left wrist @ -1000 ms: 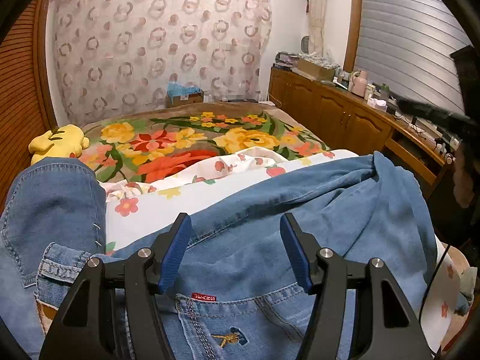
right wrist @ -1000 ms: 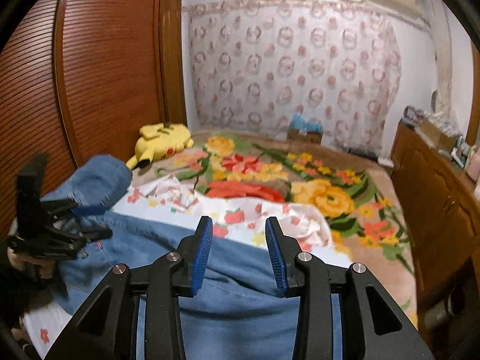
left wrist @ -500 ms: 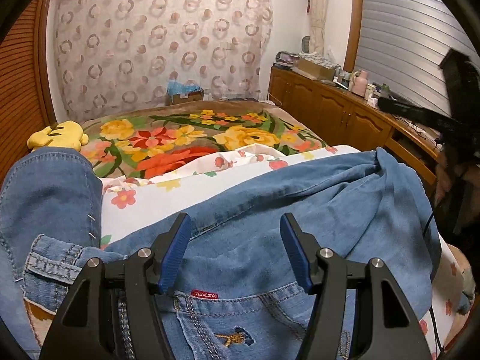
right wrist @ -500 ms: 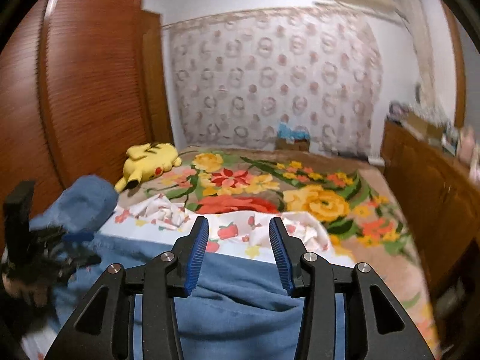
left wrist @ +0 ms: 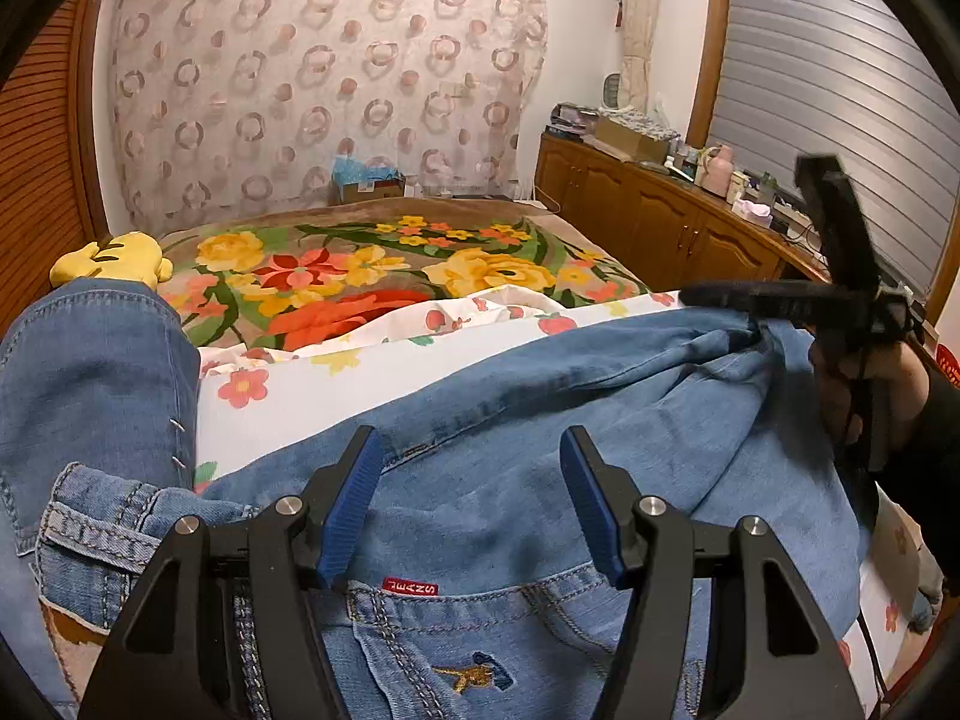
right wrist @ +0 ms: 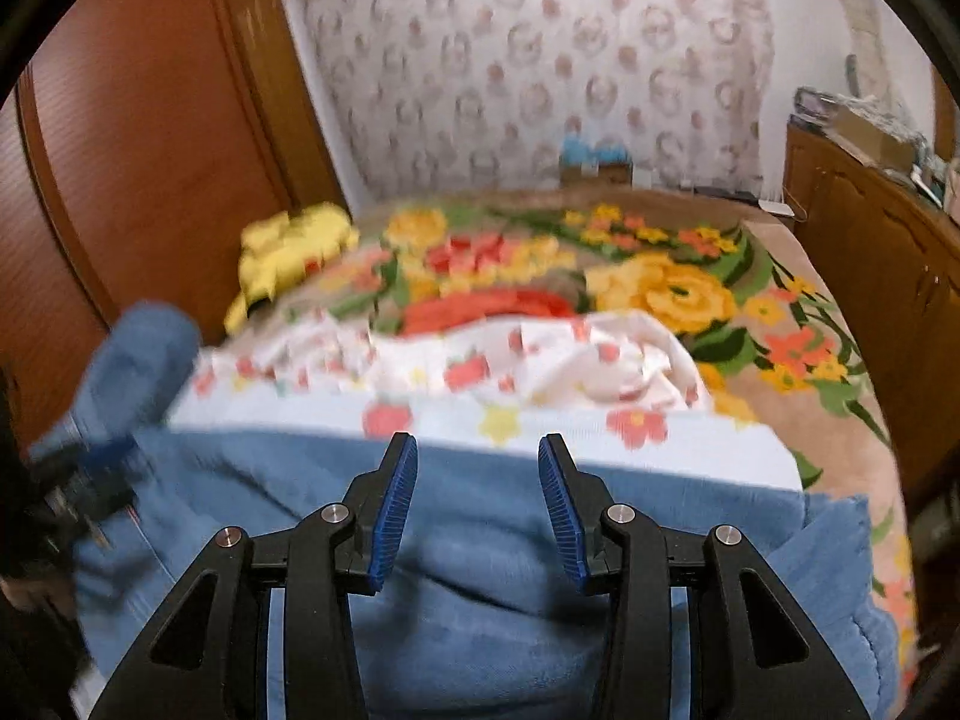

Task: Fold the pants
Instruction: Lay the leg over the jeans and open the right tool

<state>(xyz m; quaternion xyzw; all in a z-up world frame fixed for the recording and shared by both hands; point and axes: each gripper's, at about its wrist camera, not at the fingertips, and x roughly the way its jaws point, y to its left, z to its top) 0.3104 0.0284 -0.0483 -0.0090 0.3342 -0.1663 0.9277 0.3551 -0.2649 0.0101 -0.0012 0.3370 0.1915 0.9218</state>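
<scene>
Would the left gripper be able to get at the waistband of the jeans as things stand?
Probably yes: the left gripper is open right above the jeans, with the waistband just beneath its fingers and nothing lying between them.

A sheer curtain (left wrist: pixel 324 78) printed with pinkish rings covers the far wall from edge to edge. On the left stands a reddish-brown slatted wooden wardrobe door (right wrist: pixel 150 138). Along the right wall runs a low wooden cabinet (left wrist: pixel 648 222) with arched door panels, its top crowded with boxes, a pink jug (left wrist: pixel 719 171) and small clutter (too small to tell apart). Above it grey horizontal shutters (left wrist: pixel 834 90) sit in a wooden frame. The bed carries a brown blanket (left wrist: pixel 384 264) with large yellow and red flowers. The light is warm and indoor.
</scene>
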